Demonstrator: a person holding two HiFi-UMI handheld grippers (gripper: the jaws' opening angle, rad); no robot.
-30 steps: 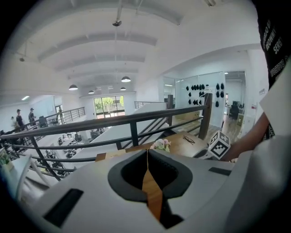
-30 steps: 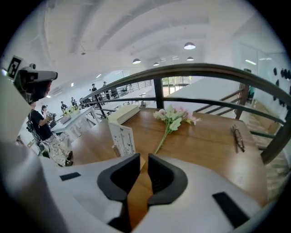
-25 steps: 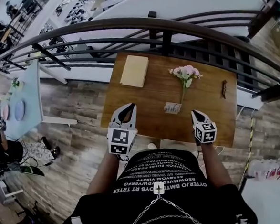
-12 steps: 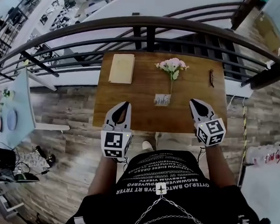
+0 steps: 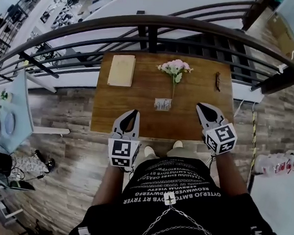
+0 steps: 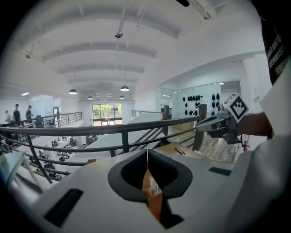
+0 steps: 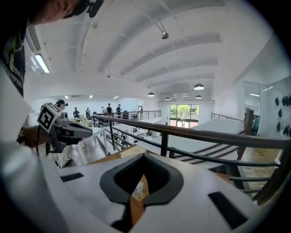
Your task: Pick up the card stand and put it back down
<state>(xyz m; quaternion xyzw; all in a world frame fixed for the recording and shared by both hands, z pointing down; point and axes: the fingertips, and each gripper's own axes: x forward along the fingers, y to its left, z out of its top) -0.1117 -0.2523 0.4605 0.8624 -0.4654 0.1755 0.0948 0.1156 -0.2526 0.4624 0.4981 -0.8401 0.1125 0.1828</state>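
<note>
- Wooden table (image 5: pixel 133 103), rectangular, set close against the railing.
- Dark metal railing (image 5: pixel 158 24), curved top rail, at a mezzanine edge.
- Floor (image 5: pixel 62 108) of grey-brown wood planks.
- White ribbed ceiling (image 6: pixel 113 50) with round pendant lamps (image 6: pixel 124 88).
- Bright window (image 6: pixel 107 113) at the hall's far end.

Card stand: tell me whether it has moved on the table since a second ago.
No. The card stand stands by the foot of the flower stem, in the middle of the table, as before.
</note>
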